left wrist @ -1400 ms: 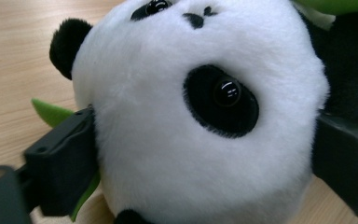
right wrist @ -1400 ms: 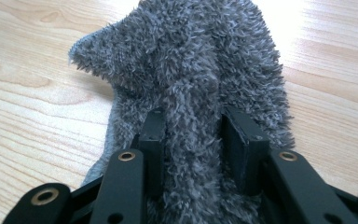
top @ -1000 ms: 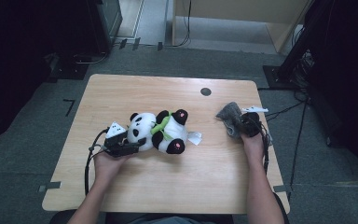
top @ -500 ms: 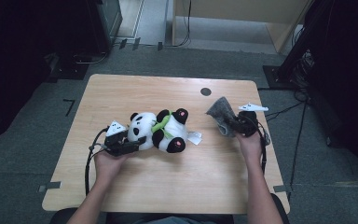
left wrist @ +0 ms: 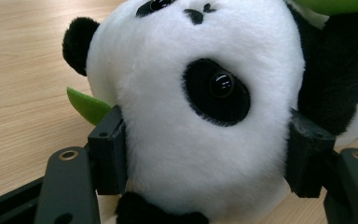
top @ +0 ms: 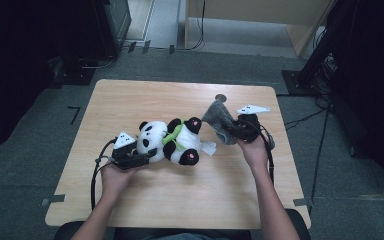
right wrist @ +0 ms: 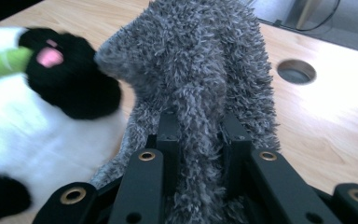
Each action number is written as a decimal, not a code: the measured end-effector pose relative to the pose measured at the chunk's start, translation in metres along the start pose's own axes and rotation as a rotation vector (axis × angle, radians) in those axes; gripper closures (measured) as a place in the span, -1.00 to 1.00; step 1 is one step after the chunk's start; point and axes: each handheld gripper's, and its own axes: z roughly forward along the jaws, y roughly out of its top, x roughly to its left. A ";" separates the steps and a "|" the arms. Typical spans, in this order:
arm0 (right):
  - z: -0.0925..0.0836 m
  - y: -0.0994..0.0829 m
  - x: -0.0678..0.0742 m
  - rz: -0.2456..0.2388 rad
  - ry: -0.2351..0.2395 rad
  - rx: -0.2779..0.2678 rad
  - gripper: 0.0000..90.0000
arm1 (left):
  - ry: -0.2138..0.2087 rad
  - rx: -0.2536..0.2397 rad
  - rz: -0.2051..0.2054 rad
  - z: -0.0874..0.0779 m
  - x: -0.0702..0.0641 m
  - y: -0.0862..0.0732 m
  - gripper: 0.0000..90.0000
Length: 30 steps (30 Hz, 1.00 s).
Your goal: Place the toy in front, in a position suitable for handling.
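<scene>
One soft black and white toy panda (top: 172,140) with a green scarf lies on its side in the middle of the light wooden table (top: 180,200). The left gripper (top: 142,159) squeezes the panda's round white head between its two black jaws, probably to keep the toy from sliding. The left gripper view shows both jaws pressed into the fur.

Just right of the panda is one fuzzy grey cloth (top: 219,120). The right gripper (top: 237,131) pinches a fold of it tight and holds it up off the table, close to the panda's black foot. I think the cloth is meant to go over the panda or wipe it.

One small dark round hole (top: 220,97) sits in the table on the far side, behind the cloth. There are two hands and two grippers.
</scene>
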 end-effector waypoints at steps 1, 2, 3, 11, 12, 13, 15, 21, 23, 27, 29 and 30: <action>0.000 0.004 0.003 0.002 0.000 -0.002 0.67 | -0.002 0.000 -0.001 0.000 0.000 0.000 -0.35; -0.001 0.008 0.006 0.008 0.013 -0.003 0.67 | -0.003 -0.001 -0.002 0.000 0.001 0.000 -0.36; -0.001 0.012 0.009 0.011 0.024 -0.003 0.67 | -0.004 -0.003 -0.004 0.000 0.001 0.000 -0.36; -0.002 0.060 0.042 -0.083 0.054 0.046 0.67 | -0.008 -0.008 -0.004 0.001 0.002 -0.001 -0.37; 0.000 0.065 0.047 -0.095 0.054 0.053 0.67 | -0.007 -0.008 -0.002 0.000 0.002 -0.001 -0.37; 0.003 0.069 0.051 -0.106 0.060 0.057 0.67 | -0.007 -0.010 -0.001 0.001 0.001 -0.001 -0.37; 0.007 0.076 0.056 -0.115 0.070 0.063 0.67 | -0.004 -0.011 0.002 0.000 0.001 -0.001 -0.37; 0.013 0.093 0.073 -0.139 0.101 0.058 0.66 | -0.001 -0.013 0.007 0.000 0.001 -0.002 -0.37; 0.016 0.099 0.078 -0.150 0.111 0.057 0.66 | -0.001 -0.013 0.007 0.000 0.001 -0.002 -0.37; 0.027 0.107 0.091 -0.169 0.140 0.069 0.66 | 0.000 -0.016 0.006 0.000 0.000 -0.002 -0.37; 0.033 0.110 0.097 -0.177 0.151 0.077 0.66 | 0.001 -0.014 0.008 0.000 0.000 -0.002 -0.37; 0.037 0.112 0.100 -0.181 0.160 0.079 0.66 | 0.001 -0.014 0.009 0.000 0.000 -0.002 -0.37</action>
